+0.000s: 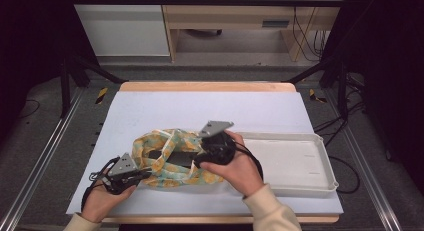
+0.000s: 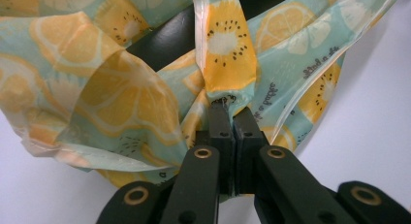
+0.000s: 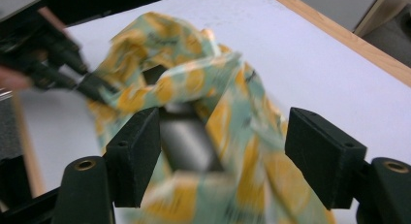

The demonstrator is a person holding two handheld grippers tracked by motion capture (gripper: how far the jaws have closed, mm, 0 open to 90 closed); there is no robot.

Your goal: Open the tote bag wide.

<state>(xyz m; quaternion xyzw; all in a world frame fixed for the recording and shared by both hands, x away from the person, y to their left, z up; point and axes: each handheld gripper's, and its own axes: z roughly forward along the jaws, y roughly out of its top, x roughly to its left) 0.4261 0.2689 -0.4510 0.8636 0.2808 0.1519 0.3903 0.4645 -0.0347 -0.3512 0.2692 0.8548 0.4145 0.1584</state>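
White-topped worktop carrying a crumpled teal plastic bag with orange citrus print.
Left tool pinches the bag's seven-o'clock edge; right tool hangs spread above it.

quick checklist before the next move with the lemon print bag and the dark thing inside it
1. Left hand-held gripper shut on the bag rim: ok.
2. Right hand-held gripper open, jaws free of the bag: ok.
3. Bag mouth held open: ok.
4. Dark box sits inside the bag: ok.
5. Box fully seated: cannot tell.
6. White tray bare beside the bag: ok.
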